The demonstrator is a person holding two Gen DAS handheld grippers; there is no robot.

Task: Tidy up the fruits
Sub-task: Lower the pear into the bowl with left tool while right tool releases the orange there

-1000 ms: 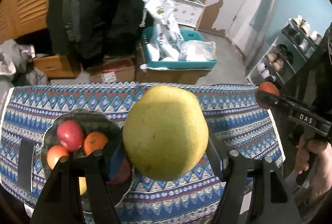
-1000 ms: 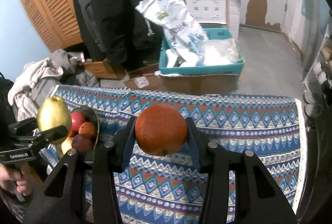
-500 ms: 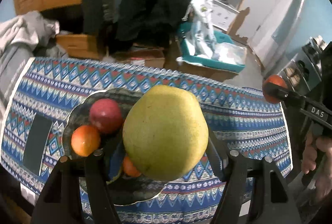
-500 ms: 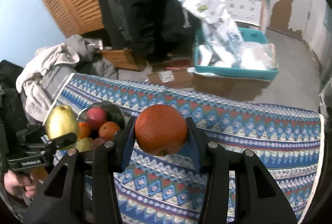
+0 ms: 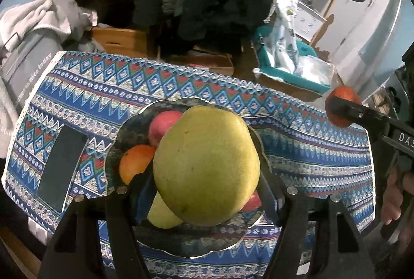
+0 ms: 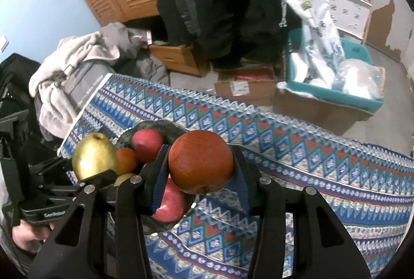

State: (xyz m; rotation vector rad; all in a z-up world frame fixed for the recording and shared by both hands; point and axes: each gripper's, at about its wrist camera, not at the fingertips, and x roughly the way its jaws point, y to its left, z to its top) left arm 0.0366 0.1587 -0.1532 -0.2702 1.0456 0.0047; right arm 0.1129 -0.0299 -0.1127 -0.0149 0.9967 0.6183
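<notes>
Phone [image 5: 63,167]: black slab lying flat on the patterned cloth [image 5: 103,90], at the table's left end, just left of the bowl and apart from it.
Bowl [image 5: 134,123]: dark, scalloped rim, sitting on the cloth left of the table's middle. In it a red apple [image 5: 163,123] at the back, a small orange [image 5: 135,163] on the left, a yellow-green fruit [image 5: 161,214] low at the front and a second red apple [image 6: 169,204] on the right.
Left gripper [image 5: 207,188]: fingers spread wide and clamped on a big yellow-green pear [image 5: 207,165], one pad on each flank. The pear hangs directly over the bowl and hides most of its middle; whether it touches the fruit below cannot be told.
Right gripper [image 6: 200,175]: jaws partly closed, pinching a reddish-orange fruit [image 6: 200,161] between the blue pads [image 6: 157,183]. The fruit is up off the cloth at the bowl's right edge, above the second red apple.
Two fruits side by side: seen from the right wrist, the pear is held at the bowl's left, the reddish-orange one at its right, the small orange and back apple between them.
Floor beyond table: cardboard boxes [image 6: 245,87], and to the right a teal bin [image 6: 333,95] holding plastic bags [image 6: 315,17].
</notes>
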